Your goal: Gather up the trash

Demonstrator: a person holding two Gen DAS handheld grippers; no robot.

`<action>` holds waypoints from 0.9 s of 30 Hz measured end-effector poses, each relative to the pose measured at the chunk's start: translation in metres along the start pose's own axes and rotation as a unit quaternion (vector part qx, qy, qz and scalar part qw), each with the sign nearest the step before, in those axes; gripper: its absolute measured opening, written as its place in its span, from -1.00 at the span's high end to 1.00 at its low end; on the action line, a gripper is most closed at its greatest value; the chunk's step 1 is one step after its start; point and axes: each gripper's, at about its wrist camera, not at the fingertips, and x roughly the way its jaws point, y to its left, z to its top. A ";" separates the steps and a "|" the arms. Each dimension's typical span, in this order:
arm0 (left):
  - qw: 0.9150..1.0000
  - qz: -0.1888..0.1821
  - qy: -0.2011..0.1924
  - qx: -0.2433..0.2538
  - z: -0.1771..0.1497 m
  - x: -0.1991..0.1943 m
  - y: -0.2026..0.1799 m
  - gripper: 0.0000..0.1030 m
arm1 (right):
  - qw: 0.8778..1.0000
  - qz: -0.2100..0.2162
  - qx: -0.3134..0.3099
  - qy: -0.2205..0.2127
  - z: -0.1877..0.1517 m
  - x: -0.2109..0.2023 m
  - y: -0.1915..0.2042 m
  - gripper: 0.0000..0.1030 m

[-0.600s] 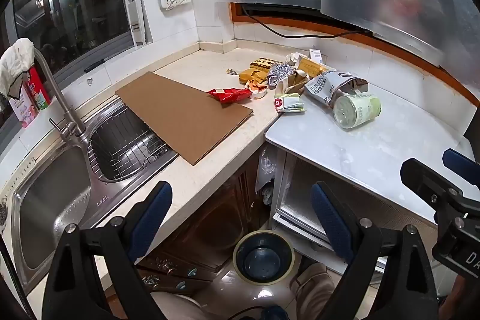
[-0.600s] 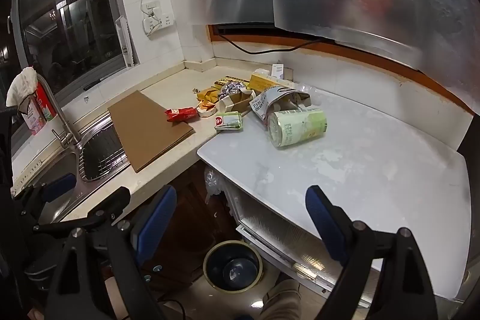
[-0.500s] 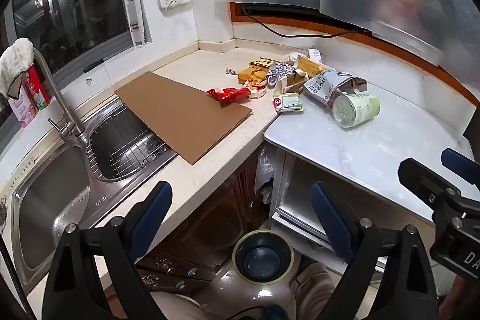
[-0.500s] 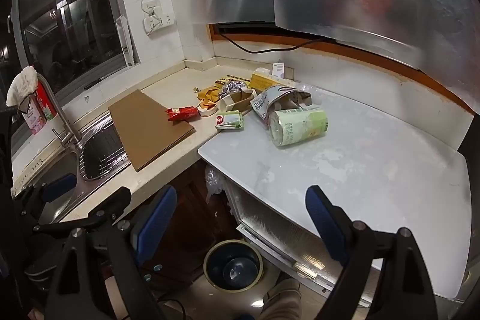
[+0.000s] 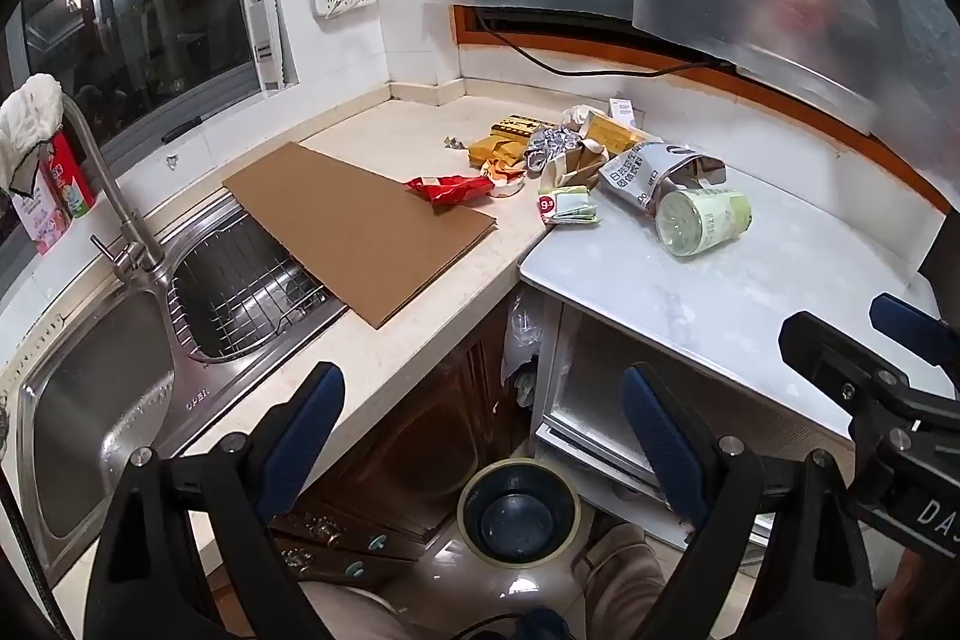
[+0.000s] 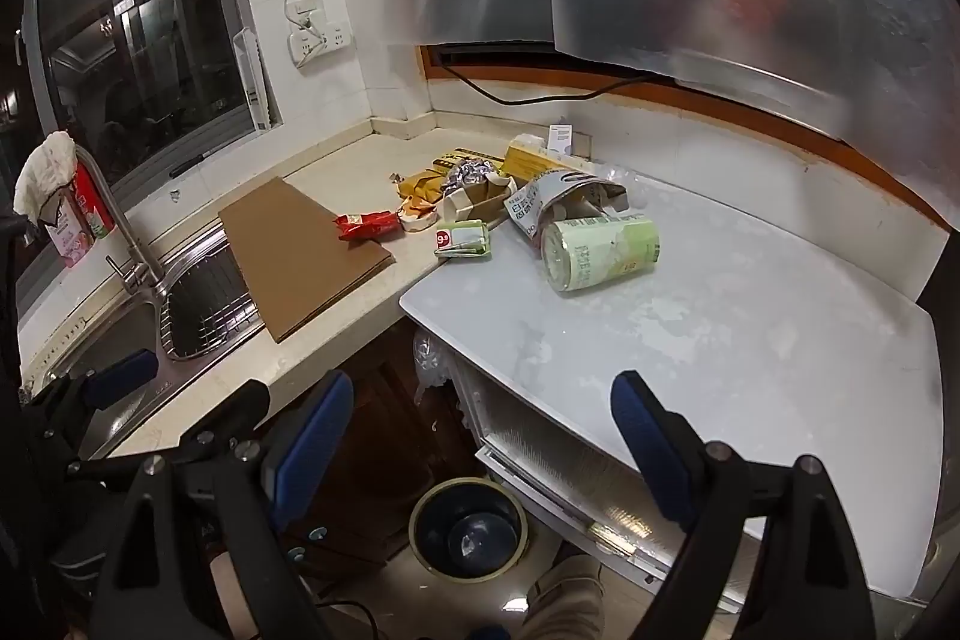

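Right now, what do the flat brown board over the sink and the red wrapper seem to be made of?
Brown board: probably corrugated cardboard, matte; its edge looks thin and layered. Red wrapper: likely plastic or foil film, glossy, crinkled, catching highlights.

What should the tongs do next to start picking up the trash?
Probably move the right tongs forward to the green bottle. Both tongs are open and empty, well short of the trash, and that bottle lies on its side nearest them. The bin waits below.
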 end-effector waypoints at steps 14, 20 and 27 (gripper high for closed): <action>1.000 -0.022 0.000 0.003 0.002 -0.001 0.000 -0.64 | 1.000 0.008 -0.002 -0.006 0.005 -0.006 0.002 -0.72; 1.000 -0.026 0.005 -0.002 0.003 0.002 0.003 -0.64 | 1.000 0.008 -0.002 -0.007 0.005 -0.007 0.003 -0.72; 1.000 -0.027 0.004 -0.001 0.002 0.002 0.002 -0.63 | 1.000 0.008 -0.002 -0.007 0.004 -0.006 0.003 -0.72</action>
